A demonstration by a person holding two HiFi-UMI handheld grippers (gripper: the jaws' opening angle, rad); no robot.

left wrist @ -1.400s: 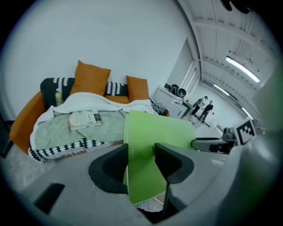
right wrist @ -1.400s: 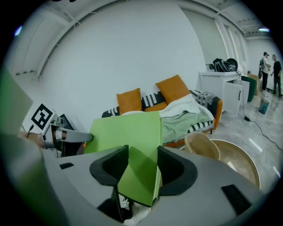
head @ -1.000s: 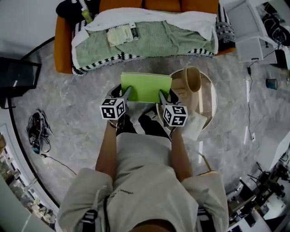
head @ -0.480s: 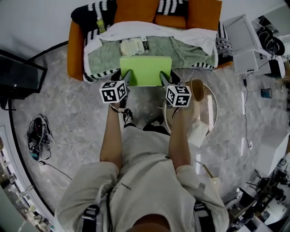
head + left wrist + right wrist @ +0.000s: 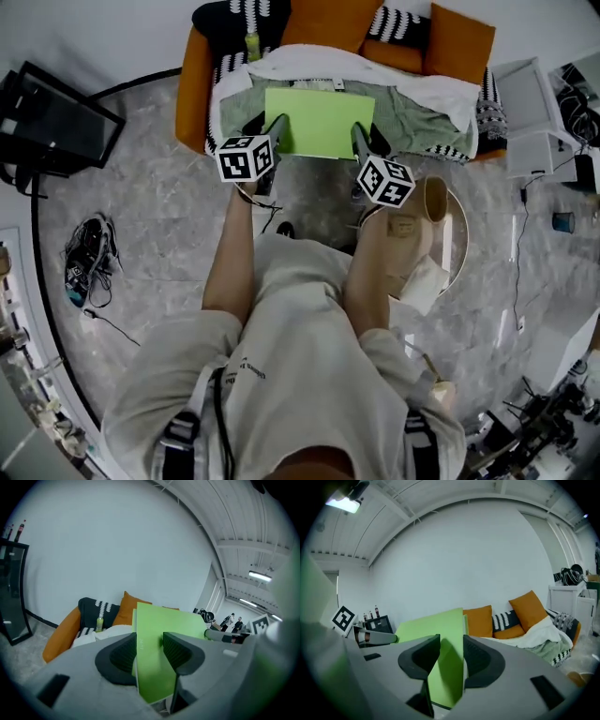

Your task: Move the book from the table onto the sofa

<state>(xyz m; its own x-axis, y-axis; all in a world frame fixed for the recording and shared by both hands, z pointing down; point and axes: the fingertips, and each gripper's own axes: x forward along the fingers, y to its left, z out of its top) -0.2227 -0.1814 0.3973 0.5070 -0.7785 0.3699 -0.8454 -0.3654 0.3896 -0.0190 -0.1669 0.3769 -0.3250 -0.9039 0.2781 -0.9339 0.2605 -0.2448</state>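
A thin green book (image 5: 319, 122) hangs flat in the air over the front of the orange sofa (image 5: 195, 89), above its green blanket (image 5: 422, 129). My left gripper (image 5: 267, 131) is shut on the book's near left edge and my right gripper (image 5: 367, 139) on its near right edge. In the left gripper view the book (image 5: 161, 630) stands edge-on between the dark pads of the left gripper (image 5: 150, 651). The right gripper view shows the book (image 5: 440, 630) the same way in the right gripper (image 5: 451, 656). Both pairs of jaws have just been closing further on the book.
The round glass table (image 5: 457, 234) lies behind at the right with a tan vase-like object (image 5: 433, 197) and papers (image 5: 422, 281) on it. A black cabinet (image 5: 56, 122) stands at the left, cables (image 5: 84, 267) on the floor, white units (image 5: 534, 103) right of the sofa.
Both grippers have carried the book up and away from the round table toward the sofa. It now hovers over the blanket on the seat.
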